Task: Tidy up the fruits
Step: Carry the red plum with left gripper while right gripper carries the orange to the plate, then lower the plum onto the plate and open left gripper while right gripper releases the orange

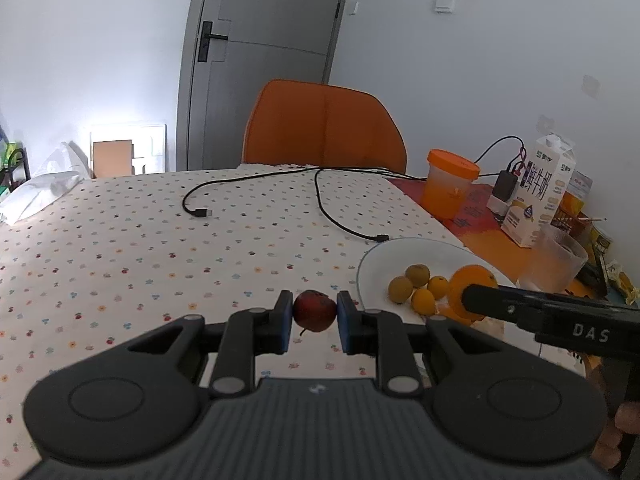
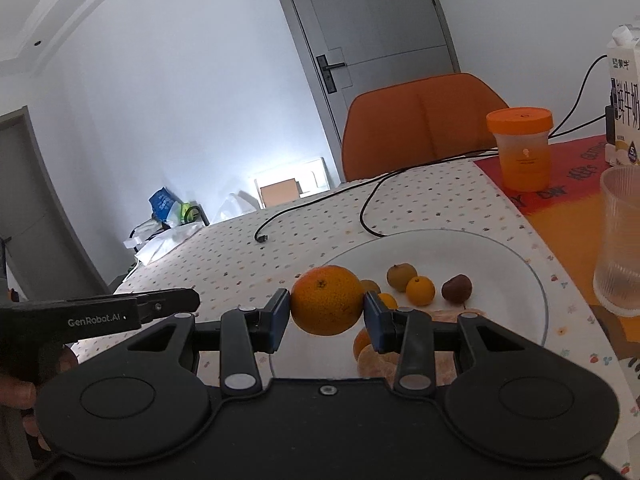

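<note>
Left to right, here's how it looks. My left hand-held gripper (image 1: pixel 310 316) is clamped on a small dark red round fruit (image 1: pixel 314 310), held above the white counter (image 1: pixel 160 240) with the dotted cloth, just short of the plate. It's tiny and light, and I'd guess the skin is a bit soft, so the pads should stay on its widest part with only gentle squeeze; the stem hangs below, clear of the pads.

Next over, my right hand-held gripper (image 2: pixel 326 312) is gripping a big round orange with pebbly skin (image 2: pixel 327 300) across its middle, hovering over the near edge of the wide white ceramic plate (image 2: pixel 520 264). That one's heavier and firm, and the rind probably gives decent friction, so a grip at the equator feels right.

Count on the plate, from the right camera: one yellow-green round fruit (image 2: pixel 401 277), at least two small orange kumquat-like ones (image 2: pixel 420 290) with another bit half hidden behind my pad, one dark red fruit (image 2: pixel 457 288), plus some peeled orange segments (image 2: pixel 370 360) near the front. Total held: two, one per hand.
</note>
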Action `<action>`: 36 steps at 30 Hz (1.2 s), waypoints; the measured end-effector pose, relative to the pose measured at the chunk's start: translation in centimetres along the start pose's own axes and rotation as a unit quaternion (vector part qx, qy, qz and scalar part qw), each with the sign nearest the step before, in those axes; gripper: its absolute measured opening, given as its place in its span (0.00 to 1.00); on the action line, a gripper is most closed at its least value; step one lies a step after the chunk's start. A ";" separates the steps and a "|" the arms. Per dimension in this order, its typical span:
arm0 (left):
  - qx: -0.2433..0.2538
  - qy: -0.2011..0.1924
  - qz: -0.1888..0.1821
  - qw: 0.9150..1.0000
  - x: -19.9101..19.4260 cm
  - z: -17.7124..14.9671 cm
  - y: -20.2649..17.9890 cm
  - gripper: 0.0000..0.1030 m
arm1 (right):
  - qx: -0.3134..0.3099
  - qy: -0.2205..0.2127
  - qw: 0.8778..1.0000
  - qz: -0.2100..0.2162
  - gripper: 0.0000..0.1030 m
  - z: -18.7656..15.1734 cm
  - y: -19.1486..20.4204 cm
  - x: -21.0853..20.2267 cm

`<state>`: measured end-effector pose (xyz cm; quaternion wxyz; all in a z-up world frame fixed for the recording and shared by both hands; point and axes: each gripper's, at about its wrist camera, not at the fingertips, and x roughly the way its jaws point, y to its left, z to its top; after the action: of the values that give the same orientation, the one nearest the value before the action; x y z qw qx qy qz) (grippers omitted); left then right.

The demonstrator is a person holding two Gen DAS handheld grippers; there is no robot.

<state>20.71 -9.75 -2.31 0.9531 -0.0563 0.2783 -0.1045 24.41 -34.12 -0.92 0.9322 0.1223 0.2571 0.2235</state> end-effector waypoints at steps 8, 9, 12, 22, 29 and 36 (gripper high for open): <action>0.004 0.010 -0.007 1.000 1.1 -0.2 -0.5 0.21 | 0.002 0.017 1.000 0.019 0.44 -0.3 0.1 1.6; 0.004 0.011 -0.008 1.000 1.2 -0.2 -0.6 0.21 | 0.000 0.017 1.000 0.021 0.48 -0.3 0.1 1.6; 0.006 0.015 -0.012 1.000 1.6 -0.3 -0.8 0.21 | -0.003 0.015 1.000 0.017 0.50 -0.4 0.1 1.5; 0.020 0.024 -0.040 0.999 2.5 -0.6 -3.0 0.21 | 0.008 -0.006 1.000 -0.012 0.50 -0.1 -2.1 -1.2; 0.036 0.033 -0.063 0.997 2.7 -1.1 -5.1 0.21 | 0.019 -0.011 0.999 -0.031 0.50 -0.5 -3.6 -2.3; 0.044 0.039 -0.081 0.995 2.4 -1.3 -6.5 0.21 | 0.026 -0.014 0.999 -0.035 0.52 -0.7 -4.3 -2.8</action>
<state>20.87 -16.73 -3.58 0.9316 -0.0324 0.3049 -0.1953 23.41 -39.11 -1.85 0.9396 0.1403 0.2535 0.1823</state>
